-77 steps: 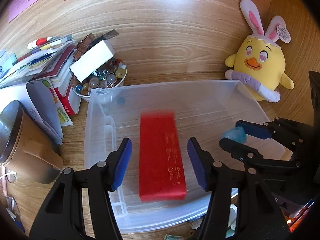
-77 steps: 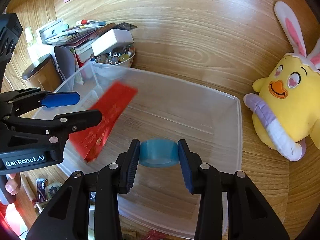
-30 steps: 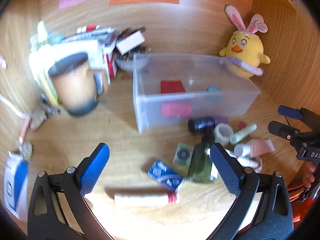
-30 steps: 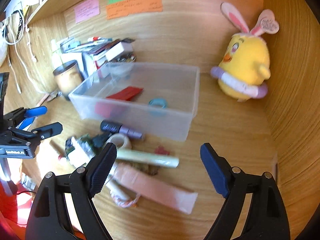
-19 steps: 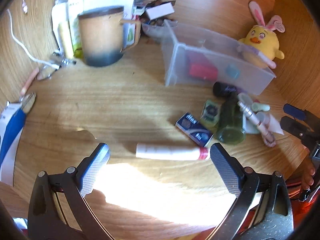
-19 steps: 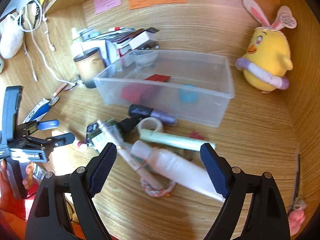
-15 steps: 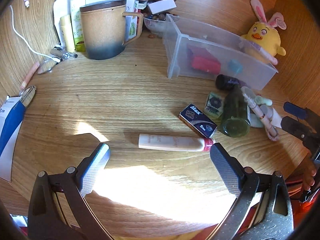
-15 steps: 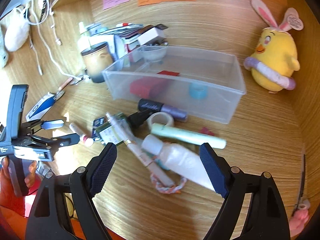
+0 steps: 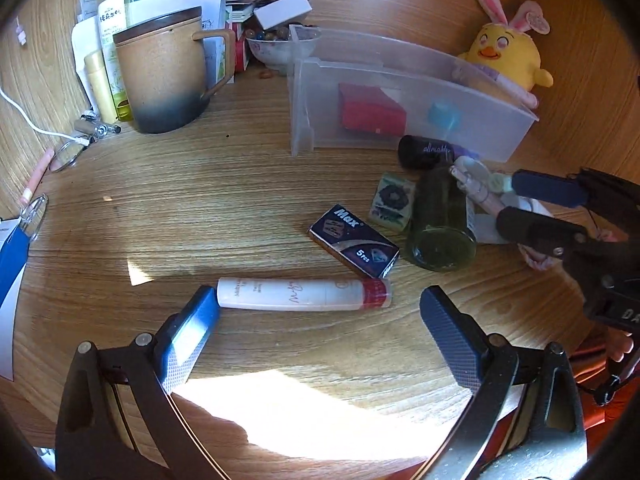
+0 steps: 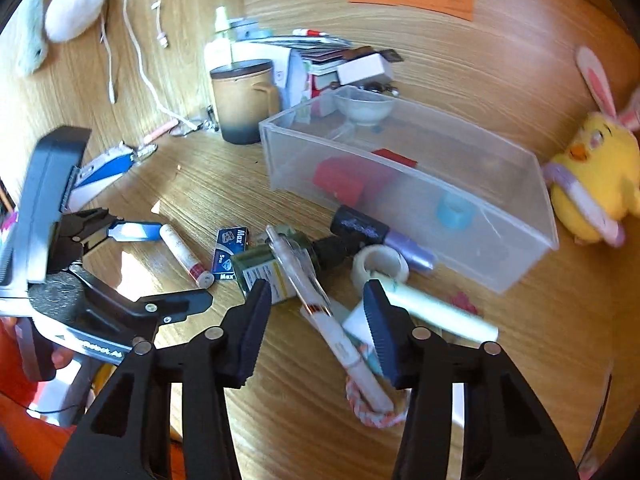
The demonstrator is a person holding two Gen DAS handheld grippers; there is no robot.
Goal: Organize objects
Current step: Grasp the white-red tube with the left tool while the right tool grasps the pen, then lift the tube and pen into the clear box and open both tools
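A clear plastic bin (image 9: pixel 500 120) (image 10: pixel 520 256) holds a red box (image 9: pixel 370 112) and a blue tape roll (image 10: pixel 454 210). In front of it lie a white tube with a red cap (image 9: pixel 304 294), a dark blue "Max" box (image 9: pixel 354 240), a green bottle (image 9: pixel 440 220), a black and purple tube (image 10: pixel 380 234), a white tape roll (image 10: pixel 380 266) and a long pen-like tube (image 10: pixel 320 304). My left gripper (image 9: pixel 316 336) is open, its left fingertip beside the white tube's end. My right gripper (image 10: pixel 318 320) is open around the long pen-like tube.
A brown mug (image 9: pixel 160 80), bottles, papers and a bowl of beads (image 9: pixel 276 46) stand at the back left. A yellow plush chick (image 9: pixel 508 56) sits right of the bin. Cables and a blue-white packet (image 10: pixel 104 172) lie at the left.
Both grippers let go of the red box and blue tape in the bin and drew back. The left has come down to the white tube; the right has narrowed and come down over the pen-like tube.
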